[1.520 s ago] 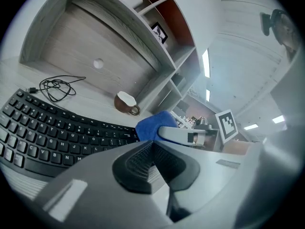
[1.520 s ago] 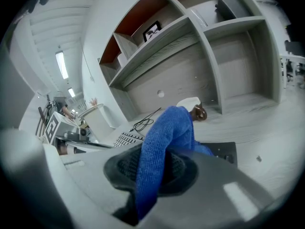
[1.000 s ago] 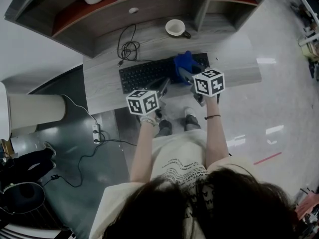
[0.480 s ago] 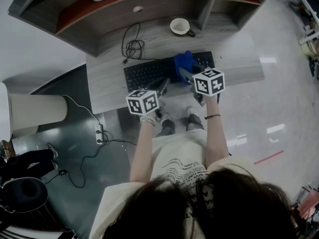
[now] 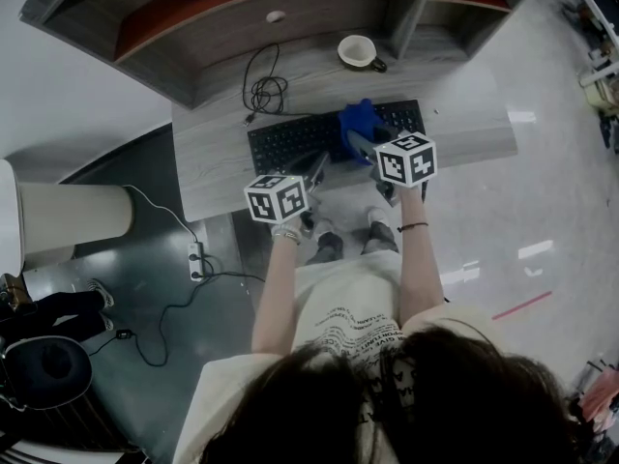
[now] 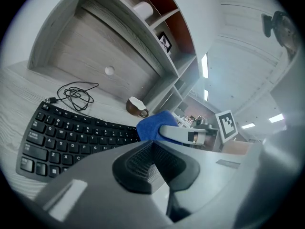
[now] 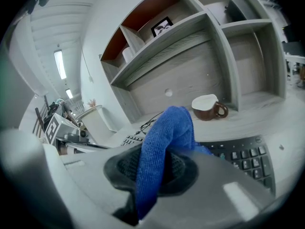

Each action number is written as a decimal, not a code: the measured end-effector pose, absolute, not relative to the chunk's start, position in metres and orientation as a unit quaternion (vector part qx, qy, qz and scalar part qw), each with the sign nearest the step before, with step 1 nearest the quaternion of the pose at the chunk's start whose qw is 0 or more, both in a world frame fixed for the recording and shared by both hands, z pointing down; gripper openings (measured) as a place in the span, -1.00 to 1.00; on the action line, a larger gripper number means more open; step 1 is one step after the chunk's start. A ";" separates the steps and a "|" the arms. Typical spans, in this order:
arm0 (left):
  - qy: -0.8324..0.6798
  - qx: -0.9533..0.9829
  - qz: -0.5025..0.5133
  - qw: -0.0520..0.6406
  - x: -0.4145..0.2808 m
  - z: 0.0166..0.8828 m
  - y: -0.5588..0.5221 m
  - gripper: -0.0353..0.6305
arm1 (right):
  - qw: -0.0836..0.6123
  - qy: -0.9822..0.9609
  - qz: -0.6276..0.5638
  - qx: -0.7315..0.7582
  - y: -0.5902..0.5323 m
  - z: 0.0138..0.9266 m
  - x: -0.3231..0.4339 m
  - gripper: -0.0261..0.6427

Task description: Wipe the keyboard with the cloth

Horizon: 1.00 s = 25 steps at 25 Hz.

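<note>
Fingers still pinch cloth over the keyboard.

Blue cloth; black keyboard; brown mug, white inside.

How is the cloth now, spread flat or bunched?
Bunched: the right gripper pinches the cloth, which rises in a hump over the keyboard.

On the table the keyboard lies in front, the cloth on its right half, the cable behind its left end, the cup behind its right.
</note>
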<state>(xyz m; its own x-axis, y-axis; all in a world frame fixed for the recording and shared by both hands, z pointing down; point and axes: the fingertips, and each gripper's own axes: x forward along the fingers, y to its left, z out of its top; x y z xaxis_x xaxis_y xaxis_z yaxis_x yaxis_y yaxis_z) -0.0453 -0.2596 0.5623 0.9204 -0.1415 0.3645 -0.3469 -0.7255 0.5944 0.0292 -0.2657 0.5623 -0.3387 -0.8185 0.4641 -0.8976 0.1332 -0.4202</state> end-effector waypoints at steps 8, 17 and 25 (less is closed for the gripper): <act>-0.128 0.917 0.151 0.347 -0.058 0.564 -0.265 -0.88 | 0.059 -0.747 0.328 0.576 -0.271 0.565 0.016 -0.75; -0.122 0.916 0.153 0.349 -0.067 0.569 -0.266 -0.88 | 0.063 -0.749 0.326 0.573 -0.276 0.567 0.001 -0.75; -0.119 0.918 0.153 0.347 -0.077 0.568 -0.271 -0.88 | 0.062 -0.750 0.325 0.573 -0.280 0.567 -0.010 -0.75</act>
